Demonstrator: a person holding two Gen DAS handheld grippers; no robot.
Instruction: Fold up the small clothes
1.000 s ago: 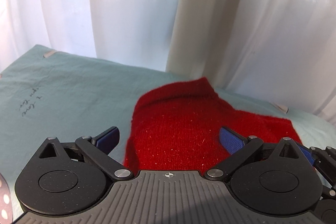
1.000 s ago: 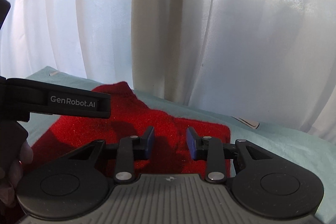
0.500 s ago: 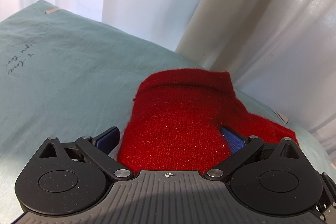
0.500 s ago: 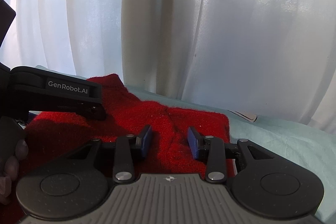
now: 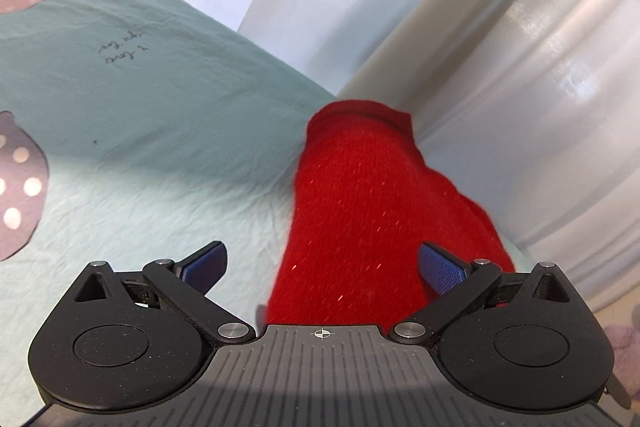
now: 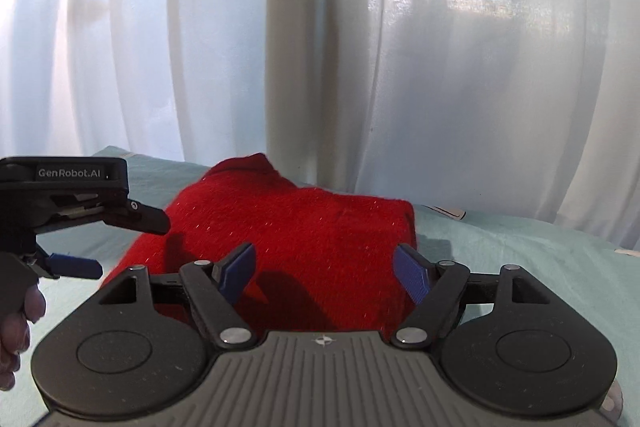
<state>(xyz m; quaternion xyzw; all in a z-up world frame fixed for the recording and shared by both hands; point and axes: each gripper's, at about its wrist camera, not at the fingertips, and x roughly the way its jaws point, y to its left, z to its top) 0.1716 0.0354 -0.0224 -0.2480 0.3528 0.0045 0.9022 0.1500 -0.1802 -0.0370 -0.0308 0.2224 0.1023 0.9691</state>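
A red knit garment (image 5: 372,211) lies folded in a thick pad on the pale green sheet (image 5: 160,115), close to the curtain. My left gripper (image 5: 320,259) hovers over its near edge, open wide, blue pads clear of the cloth. In the right wrist view the red knit garment (image 6: 304,227) fills the middle. My right gripper (image 6: 324,261) stands above its near edge with its jaws opening; the garment lies under the gap and the pads do not press on it. The left gripper (image 6: 120,247) shows at the left, beside the garment's left edge.
White curtains (image 6: 400,67) hang right behind the sheet's far edge. The sheet carries handwritten marks (image 5: 120,53) and pink dotted prints (image 5: 18,187). A person's hand (image 6: 18,331) holds the left gripper's handle. Bare sheet extends left of the garment.
My right gripper's jaws have spread from narrow to wide over the garment. My left gripper has rolled and slid left, so the garment now sits right of centre in its view.
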